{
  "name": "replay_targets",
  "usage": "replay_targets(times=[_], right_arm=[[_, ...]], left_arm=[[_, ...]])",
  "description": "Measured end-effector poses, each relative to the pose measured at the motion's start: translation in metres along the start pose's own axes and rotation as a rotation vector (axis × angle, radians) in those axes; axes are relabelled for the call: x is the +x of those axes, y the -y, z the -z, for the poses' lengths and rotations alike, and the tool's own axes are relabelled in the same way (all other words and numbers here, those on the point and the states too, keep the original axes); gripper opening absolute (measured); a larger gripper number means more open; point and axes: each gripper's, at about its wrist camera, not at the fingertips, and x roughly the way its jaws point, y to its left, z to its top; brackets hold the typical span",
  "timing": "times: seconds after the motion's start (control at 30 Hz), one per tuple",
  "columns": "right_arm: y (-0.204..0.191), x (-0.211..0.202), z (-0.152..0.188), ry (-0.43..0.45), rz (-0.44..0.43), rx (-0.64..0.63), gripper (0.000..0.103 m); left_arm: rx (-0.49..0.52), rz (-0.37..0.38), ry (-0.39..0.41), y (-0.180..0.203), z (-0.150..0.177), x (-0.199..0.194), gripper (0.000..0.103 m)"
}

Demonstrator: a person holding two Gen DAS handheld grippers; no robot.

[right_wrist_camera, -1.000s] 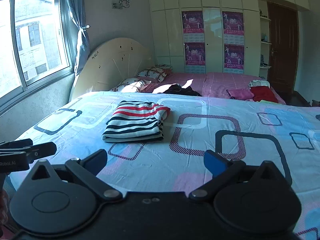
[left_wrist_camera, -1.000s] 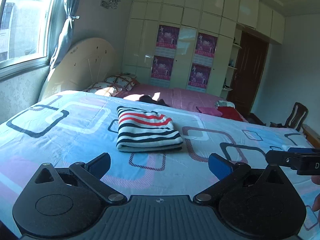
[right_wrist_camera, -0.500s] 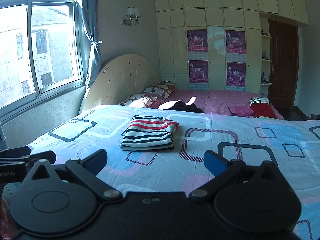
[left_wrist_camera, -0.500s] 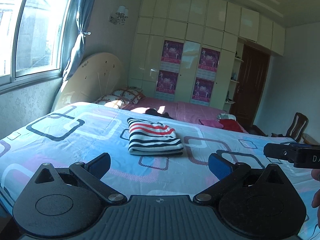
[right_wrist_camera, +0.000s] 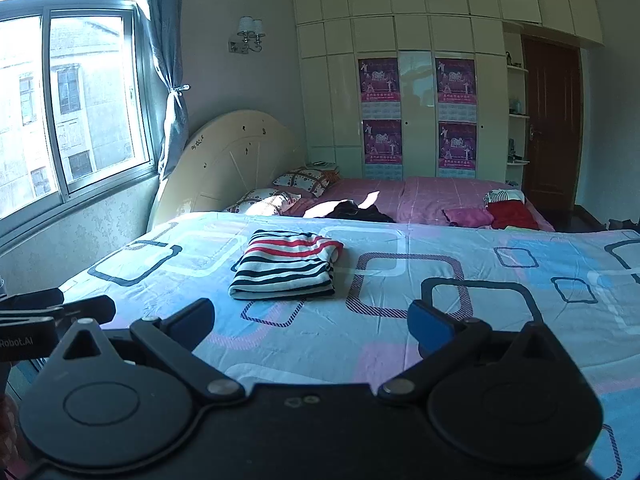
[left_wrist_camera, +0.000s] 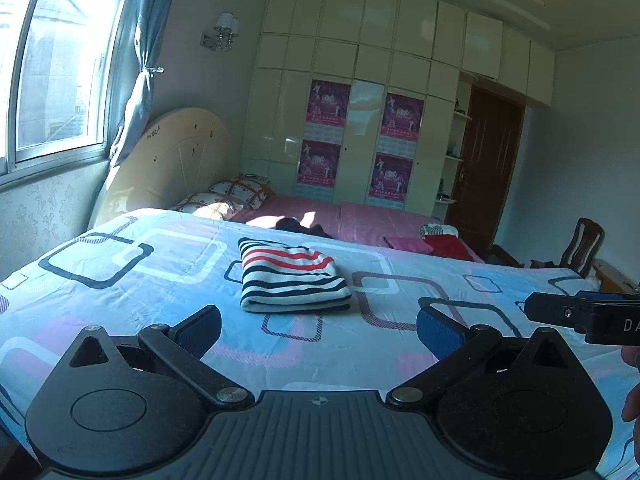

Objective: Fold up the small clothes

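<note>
Black left gripper [left_wrist_camera: 319, 326], right gripper [right_wrist_camera: 311, 322]: blue-padded jaws, round pivot discs, silver screws, ribbed base.

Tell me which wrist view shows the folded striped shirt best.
The left wrist view. The striped shirt lies near the middle of the frame, showing its whole top and the stacked folded edges facing the camera. The right wrist view shows the same shirt just as unobstructed, but slightly smaller and left of centre. Neither open hand-held gripper touches it.

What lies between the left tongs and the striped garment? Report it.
Nothing visible: only bare patterned bedsheet separates the open left tongs from the folded red, white and black striped garment.
</note>
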Motion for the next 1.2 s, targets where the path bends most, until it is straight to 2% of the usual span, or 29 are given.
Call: replay_targets(times=[1.2], right_arm=[[-0.003,-0.002,-0.007,0.028,0.007,0.020,0.103]], left_arm=[[0.050,-0.008,0.018,0.008,-0.014,-0.009,0.103]])
